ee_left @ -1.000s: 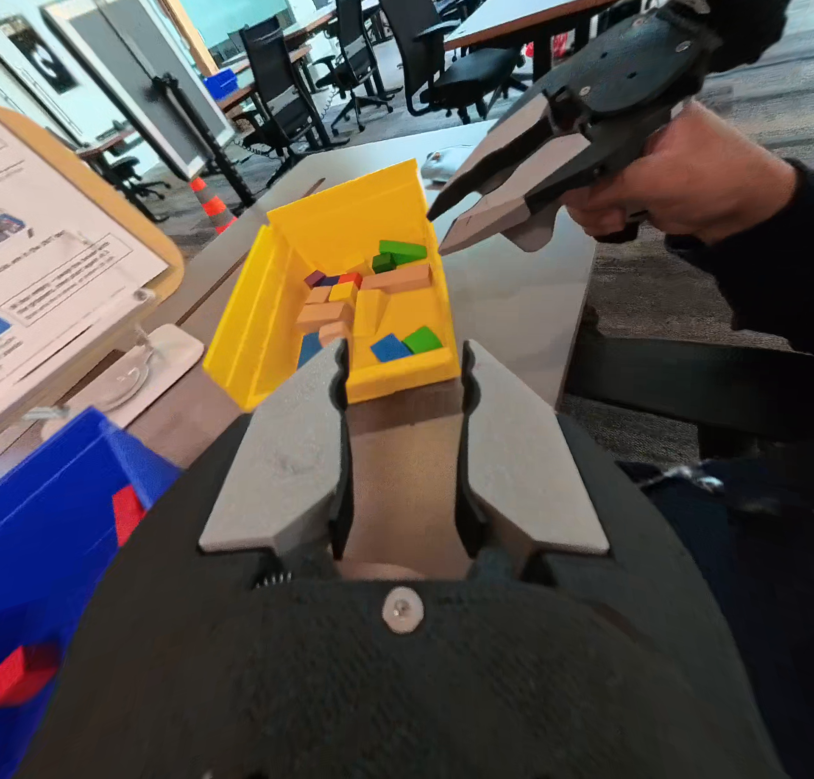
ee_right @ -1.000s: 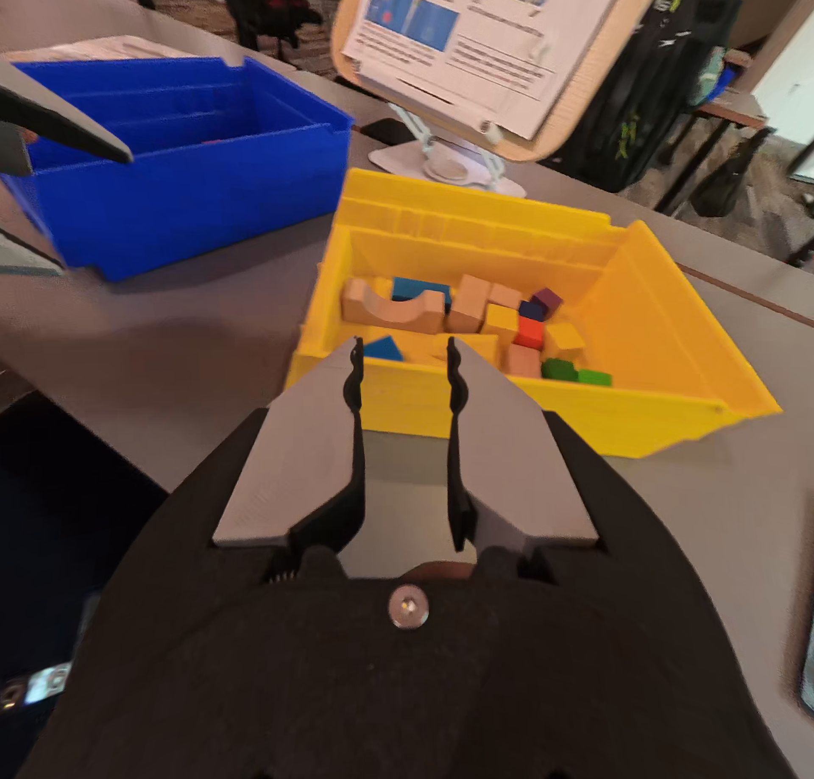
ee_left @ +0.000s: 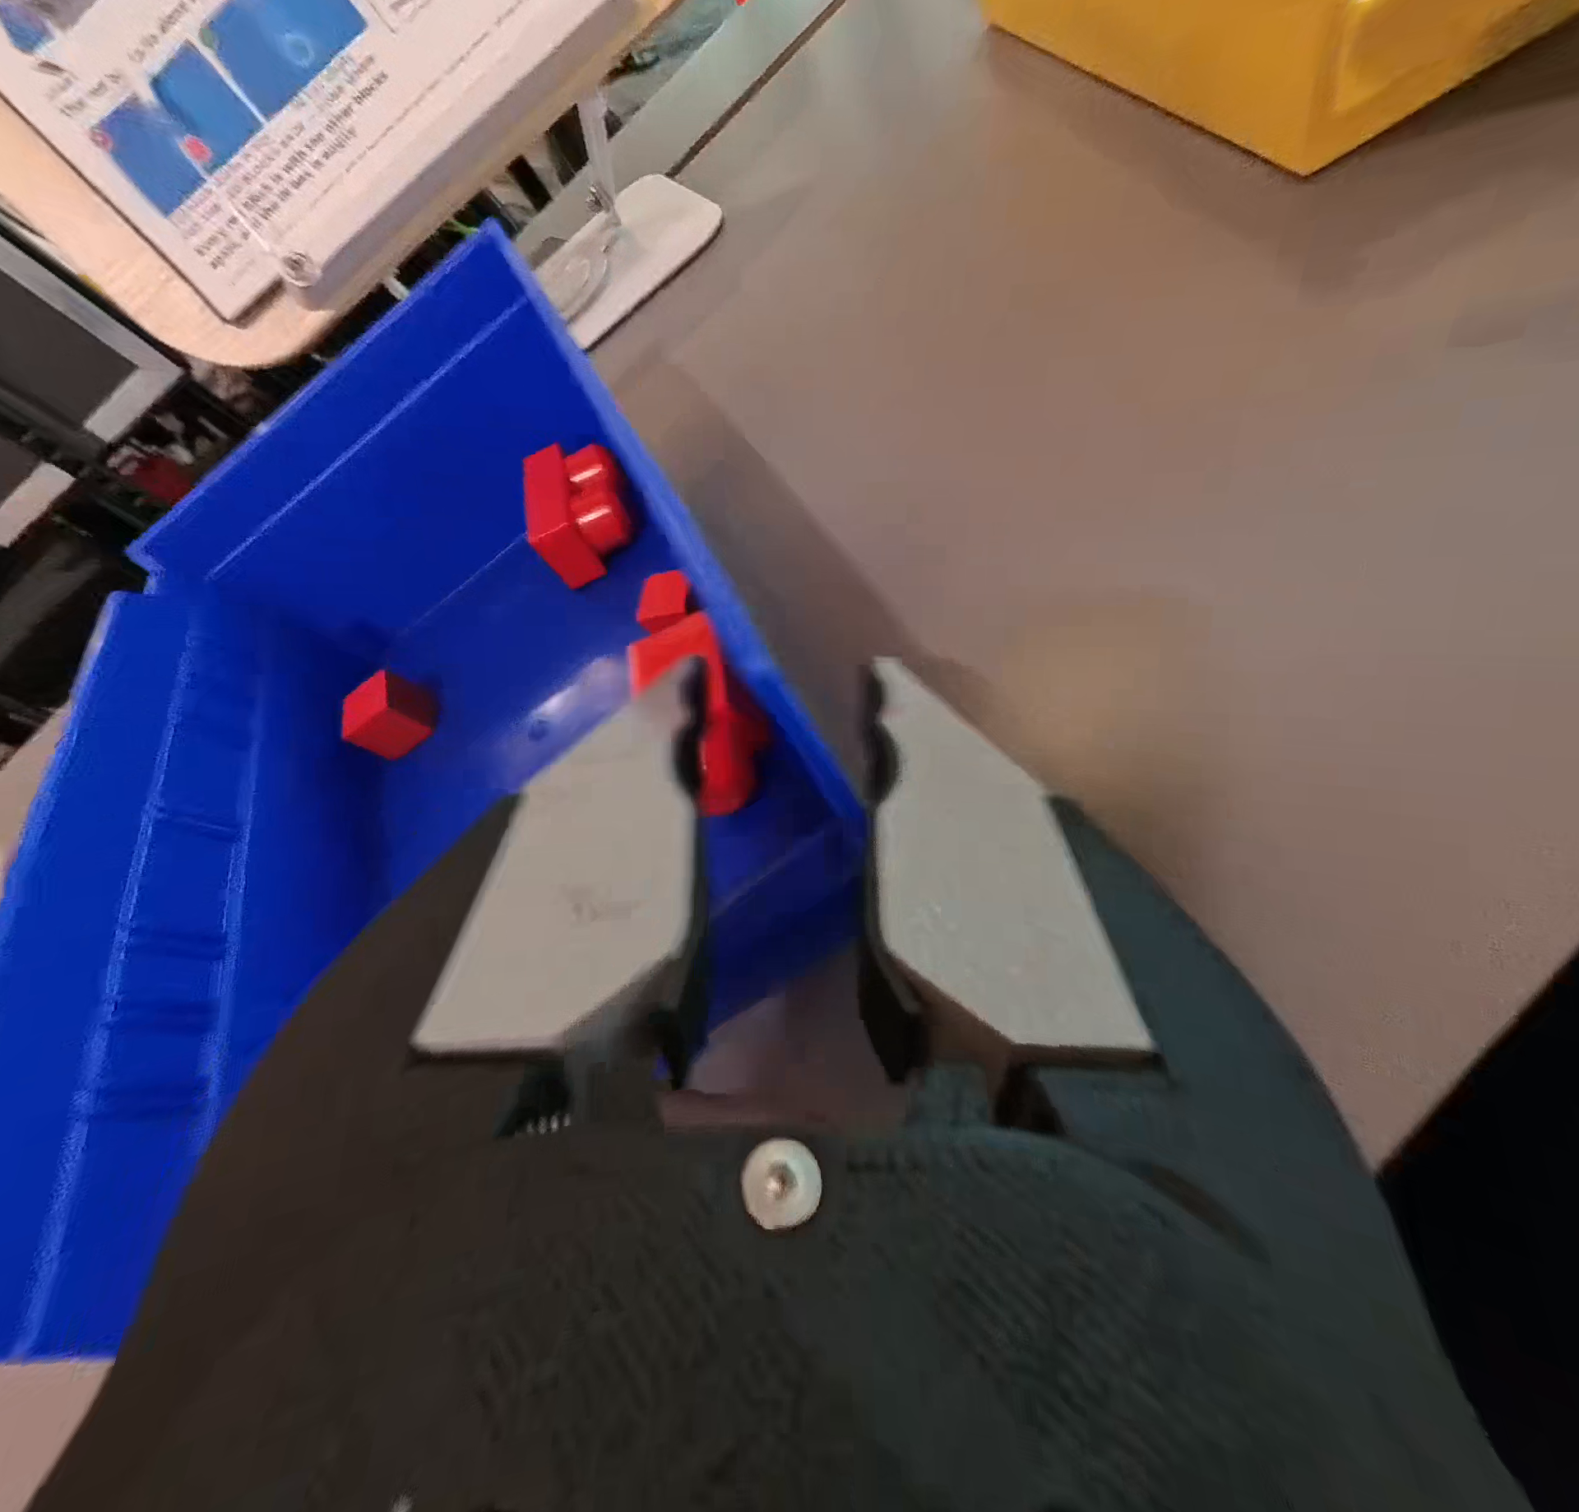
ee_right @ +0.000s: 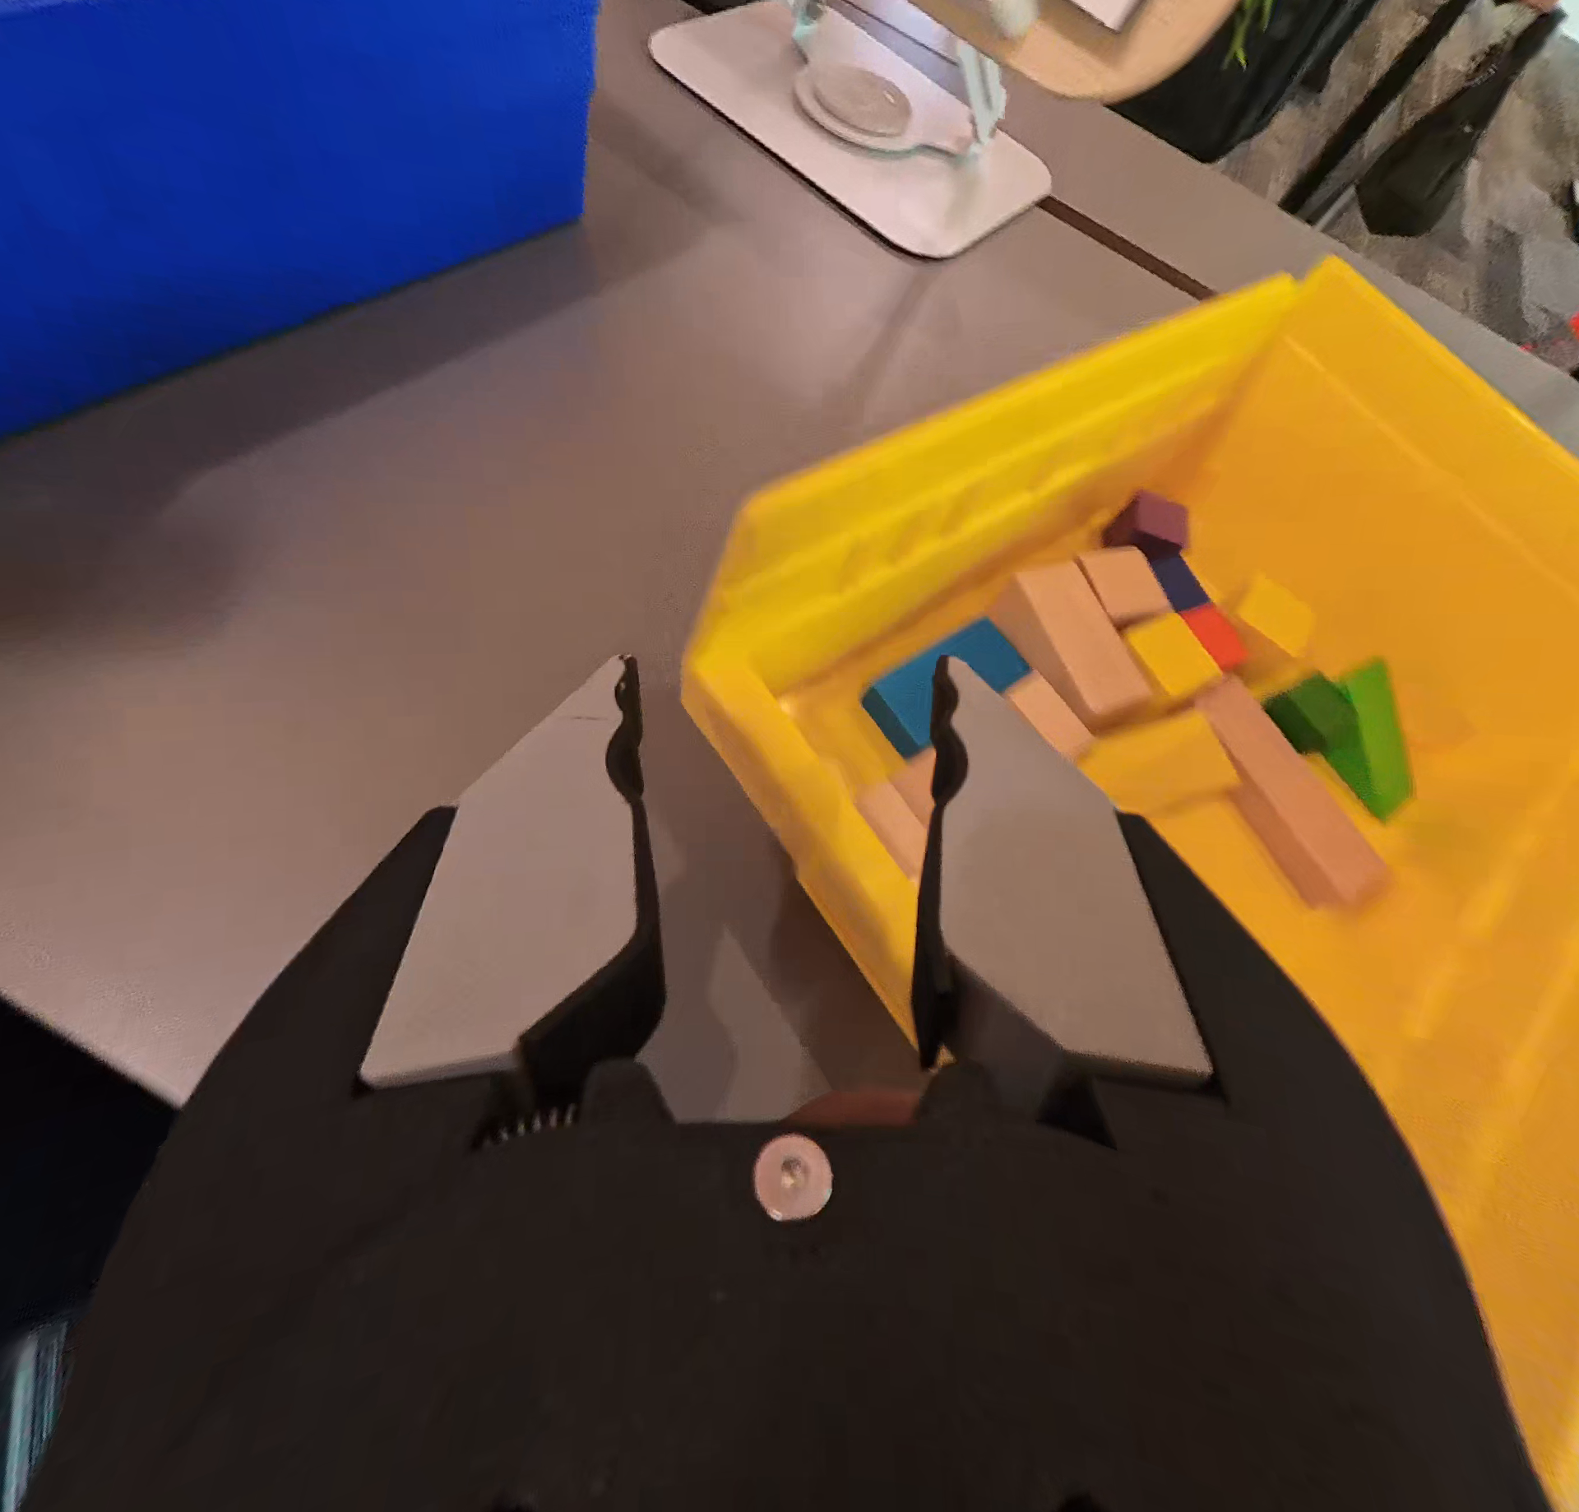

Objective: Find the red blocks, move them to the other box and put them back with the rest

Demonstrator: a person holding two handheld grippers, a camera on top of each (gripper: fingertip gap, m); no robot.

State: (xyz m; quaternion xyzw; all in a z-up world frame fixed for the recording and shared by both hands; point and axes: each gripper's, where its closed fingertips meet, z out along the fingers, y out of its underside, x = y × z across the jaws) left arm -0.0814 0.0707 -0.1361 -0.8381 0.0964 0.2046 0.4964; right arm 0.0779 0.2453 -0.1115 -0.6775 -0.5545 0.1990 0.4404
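Over blue box [ee_left: 256,873] near corner: left gripper [ee_left: 782,685], jaws spread, empty. Red blocks [ee_left: 568,514] lie inside blue box, none grasped. Right gripper [ee_right: 782,676] released, beside yellow box [ee_right: 854,548]. Step: return phase. Next: descend, pinch nearest block.

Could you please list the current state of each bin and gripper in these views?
Blue bin: holds only red blocks.
Yellow bin: holds mixed coloured and plain wooden blocks, one small red block among them.
Left gripper: open, empty, over the blue bin's corner.
Right gripper: open, empty, at the yellow bin's near corner.
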